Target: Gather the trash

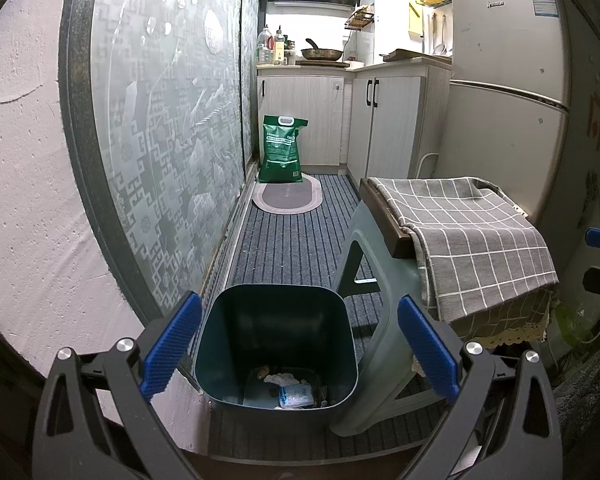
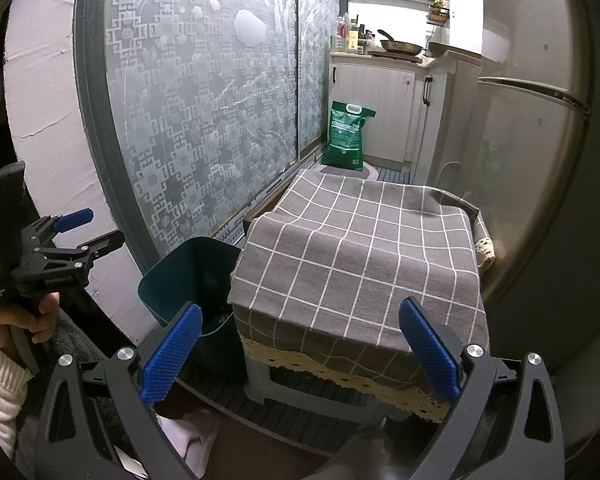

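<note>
A dark green bin (image 1: pixel 276 344) stands on the floor beside the stool, directly below my left gripper (image 1: pixel 300 348), which is open and holds nothing. Inside the bin lie a crumpled white tissue (image 1: pixel 282 378), a small blue-and-white packet (image 1: pixel 296 395) and some brown scraps. In the right wrist view the same bin (image 2: pixel 188 276) shows to the left of the covered stool. My right gripper (image 2: pixel 300 352) is open and empty, hovering before the front edge of the grey checked cloth (image 2: pixel 360 256). A hand holds the left gripper (image 2: pixel 100 226) at the left edge of that view.
A grey plastic stool (image 1: pixel 364 292) carries a wooden board and the checked cloth (image 1: pixel 468 232). A frosted glass sliding door (image 1: pixel 168 136) runs along the left. A green sack (image 1: pixel 282 150) and an oval mat (image 1: pixel 288 198) lie ahead by the cabinets. A fridge (image 1: pixel 508 80) stands right.
</note>
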The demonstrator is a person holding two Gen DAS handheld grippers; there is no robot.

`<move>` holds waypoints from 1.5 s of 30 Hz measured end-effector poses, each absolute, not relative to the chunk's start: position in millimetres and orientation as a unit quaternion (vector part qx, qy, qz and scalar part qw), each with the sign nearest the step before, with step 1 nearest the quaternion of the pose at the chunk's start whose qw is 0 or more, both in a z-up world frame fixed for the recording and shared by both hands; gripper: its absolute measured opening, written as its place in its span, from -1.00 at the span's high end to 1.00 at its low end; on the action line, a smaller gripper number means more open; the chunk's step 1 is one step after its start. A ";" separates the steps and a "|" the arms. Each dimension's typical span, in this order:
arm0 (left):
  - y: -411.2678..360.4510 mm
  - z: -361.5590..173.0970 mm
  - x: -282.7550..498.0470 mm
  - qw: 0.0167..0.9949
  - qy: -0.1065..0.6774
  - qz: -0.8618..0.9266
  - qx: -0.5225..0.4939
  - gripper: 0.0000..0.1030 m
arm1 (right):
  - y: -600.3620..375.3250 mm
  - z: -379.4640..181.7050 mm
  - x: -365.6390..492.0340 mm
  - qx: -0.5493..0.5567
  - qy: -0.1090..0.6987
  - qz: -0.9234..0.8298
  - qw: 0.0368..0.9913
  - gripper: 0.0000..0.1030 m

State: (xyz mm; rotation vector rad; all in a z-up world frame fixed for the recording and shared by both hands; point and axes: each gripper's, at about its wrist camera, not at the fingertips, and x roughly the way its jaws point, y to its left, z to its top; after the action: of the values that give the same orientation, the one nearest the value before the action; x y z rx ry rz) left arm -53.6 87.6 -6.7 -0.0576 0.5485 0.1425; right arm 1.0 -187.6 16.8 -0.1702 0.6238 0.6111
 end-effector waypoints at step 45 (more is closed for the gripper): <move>82.4 -5.9 -50.9 0.957 0.281 0.064 -0.024 -0.94 | -189.8 15.9 0.5 -0.085 0.302 0.297 0.902 -0.93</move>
State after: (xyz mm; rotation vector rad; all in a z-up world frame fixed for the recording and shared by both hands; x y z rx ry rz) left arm -50.9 82.4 -5.9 -0.0496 0.5694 0.1294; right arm 0.5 -189.8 15.9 -0.1760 0.6246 0.6132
